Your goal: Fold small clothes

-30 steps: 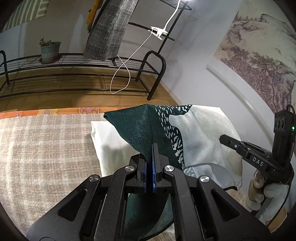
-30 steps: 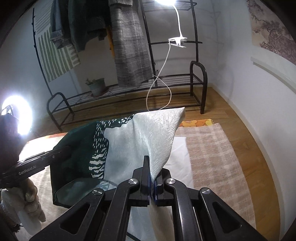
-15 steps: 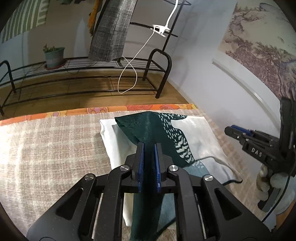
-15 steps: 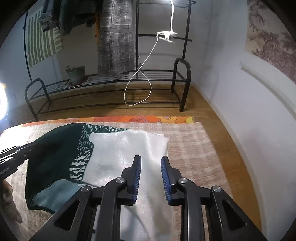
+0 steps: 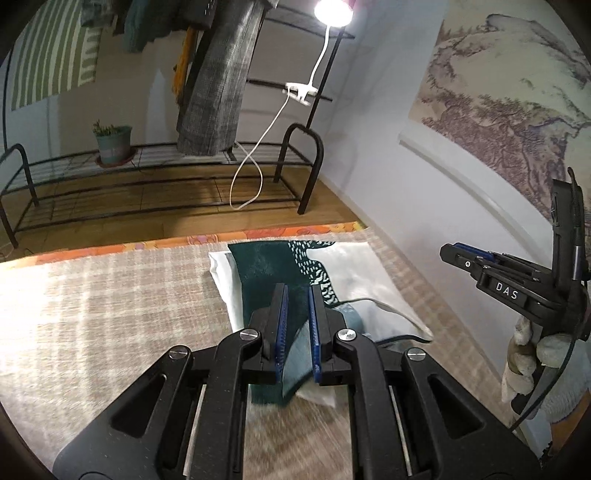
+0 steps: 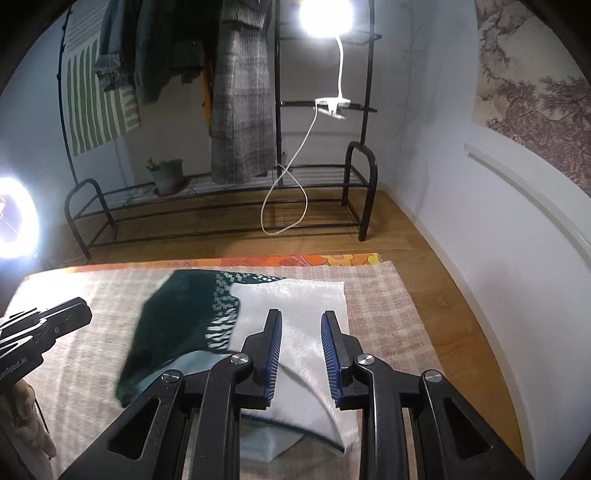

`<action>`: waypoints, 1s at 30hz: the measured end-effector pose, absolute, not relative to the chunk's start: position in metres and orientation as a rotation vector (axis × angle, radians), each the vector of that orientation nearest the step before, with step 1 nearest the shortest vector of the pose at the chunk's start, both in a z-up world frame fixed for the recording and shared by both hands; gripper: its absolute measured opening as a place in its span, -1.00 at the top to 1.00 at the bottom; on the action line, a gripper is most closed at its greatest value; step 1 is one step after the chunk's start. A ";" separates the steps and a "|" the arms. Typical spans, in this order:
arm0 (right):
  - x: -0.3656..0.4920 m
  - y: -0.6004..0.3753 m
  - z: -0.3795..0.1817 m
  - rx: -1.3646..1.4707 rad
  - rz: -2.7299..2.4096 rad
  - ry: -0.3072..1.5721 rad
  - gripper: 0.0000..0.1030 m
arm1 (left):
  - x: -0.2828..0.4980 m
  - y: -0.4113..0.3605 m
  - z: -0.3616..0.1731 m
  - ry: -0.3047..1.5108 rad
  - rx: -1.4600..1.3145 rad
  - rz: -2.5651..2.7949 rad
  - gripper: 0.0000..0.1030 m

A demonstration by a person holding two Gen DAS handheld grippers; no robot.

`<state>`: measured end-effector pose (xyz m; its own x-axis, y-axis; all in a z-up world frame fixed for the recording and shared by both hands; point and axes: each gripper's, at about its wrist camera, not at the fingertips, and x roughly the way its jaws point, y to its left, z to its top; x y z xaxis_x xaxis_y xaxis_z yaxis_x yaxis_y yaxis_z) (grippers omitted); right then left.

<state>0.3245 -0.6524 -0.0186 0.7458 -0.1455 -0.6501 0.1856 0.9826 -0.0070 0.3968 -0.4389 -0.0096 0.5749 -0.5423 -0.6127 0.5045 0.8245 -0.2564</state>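
Note:
A small garment, dark green on the left and white on the right with a speckled pattern between (image 5: pixel 266 269) (image 6: pixel 295 302), lies folded on the beige checked cloth (image 5: pixel 110 295). My left gripper (image 5: pixel 295 291) is open, its blue pads just above the garment's green near edge. My right gripper (image 6: pixel 301 317) is open over the white part and holds nothing. Each gripper also shows in the other's view: the right at the far right (image 5: pixel 469 258), the left at the far left (image 6: pixel 62 314).
The checked cloth (image 6: pixel 388 295) covers a surface with an orange patterned border (image 6: pixel 332 260) at the far edge. Beyond stands a black metal rack (image 6: pixel 221 206) with a potted plant (image 6: pixel 168 177), hanging clothes (image 6: pixel 240 92) and a clip lamp (image 6: pixel 325 14). A wall runs along the right.
Both grippers have let go of the garment and opened. The lifted garment has dropped flat onto the cloth, and both grippers have pulled back toward me.

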 end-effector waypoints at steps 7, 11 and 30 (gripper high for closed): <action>0.275 -0.615 0.024 0.064 -0.194 0.658 0.56 | 0.338 -0.401 0.040 0.646 -0.024 -0.635 0.83; 0.242 -0.591 0.047 0.075 -0.200 0.627 0.56 | 0.306 -0.377 0.061 0.616 -0.027 -0.650 0.83; 0.110 -0.483 0.065 0.093 -0.231 0.519 -0.08 | 0.161 -0.283 0.083 0.503 0.052 -0.693 -0.01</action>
